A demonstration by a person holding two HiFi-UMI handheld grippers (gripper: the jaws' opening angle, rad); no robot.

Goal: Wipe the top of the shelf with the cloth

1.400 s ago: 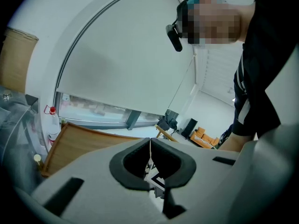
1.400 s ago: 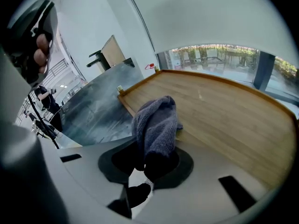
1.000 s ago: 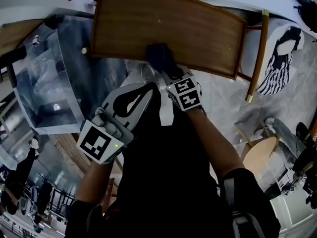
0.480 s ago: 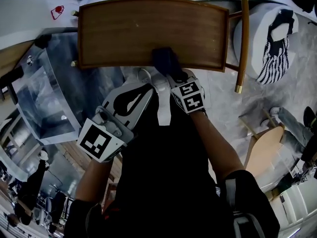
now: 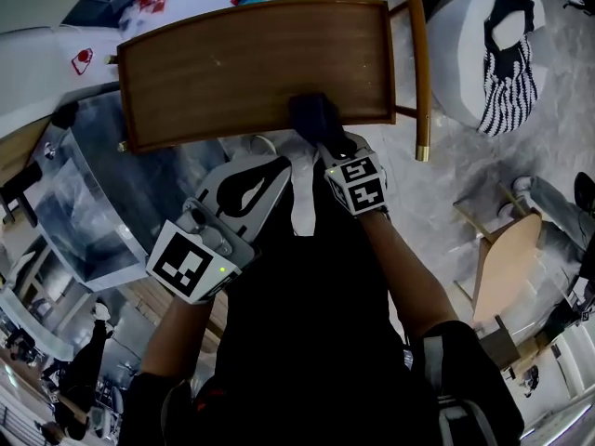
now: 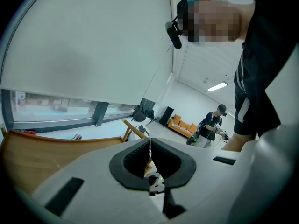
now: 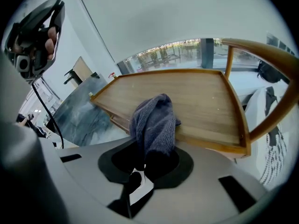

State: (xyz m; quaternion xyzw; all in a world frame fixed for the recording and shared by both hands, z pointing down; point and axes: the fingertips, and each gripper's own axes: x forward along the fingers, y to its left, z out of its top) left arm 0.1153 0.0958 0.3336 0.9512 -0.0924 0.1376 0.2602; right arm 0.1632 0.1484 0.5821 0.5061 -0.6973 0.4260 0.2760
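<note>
- The right tongs (image 7: 145,164) are clamped on a dark grey cloth (image 7: 154,122), which bunches up out of them.
- The cloth lies over the near edge of the wooden shelf top (image 5: 232,63), just above the centre of the head view.
- The left tongs (image 6: 149,158) are pressed together with nothing between them. They are held off the shelf, left of centre in the head view.

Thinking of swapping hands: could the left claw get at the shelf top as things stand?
Probably yes: the left claw hangs shut and empty just short of the shelf top, nothing between.
</note>
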